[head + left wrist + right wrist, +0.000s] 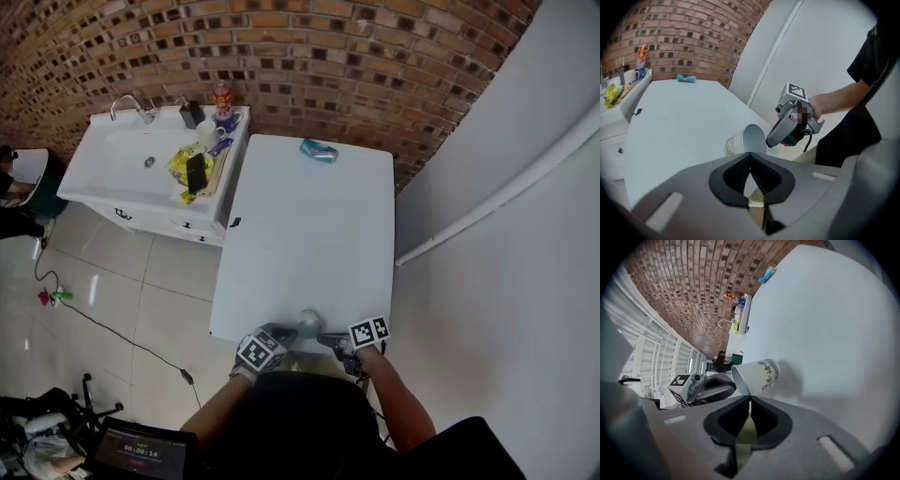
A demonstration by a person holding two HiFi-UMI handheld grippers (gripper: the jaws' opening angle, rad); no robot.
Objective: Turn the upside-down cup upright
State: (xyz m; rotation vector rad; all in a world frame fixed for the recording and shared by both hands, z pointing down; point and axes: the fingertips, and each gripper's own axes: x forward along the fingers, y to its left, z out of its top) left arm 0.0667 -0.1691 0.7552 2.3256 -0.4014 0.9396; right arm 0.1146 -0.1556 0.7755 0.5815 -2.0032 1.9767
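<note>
At the near edge of the white table [309,216], just in front of the person, the cup [757,376] is caught partway through its turn. It is neither upside down nor upright. It leans on its side, with its open mouth facing the person's left and its base pointing off to the right.

The right gripper [748,399] has its jaws closed, and the cup's rim runs straight into their tips. It appears to be pinching the wall there, one jaw inside the mouth and one outside.

The left gripper [750,158] has its jaws drawn together with nothing between them. Its tips sit just under the lower edge of the rim and look into the pale inside of the cup. It seems to be only standing by or steadying.

No view makes clear whether the cup's side rests on the table or hangs just above it.

The step in hand is the turning itself, and it looks about half done. The next move calls for the right wrist to roll further until the mouth faces up. The base then has to come down flat on the table before the jaws let go. The cup sits close to the table's edge, so it would be safer to set it down a little further in.
</note>
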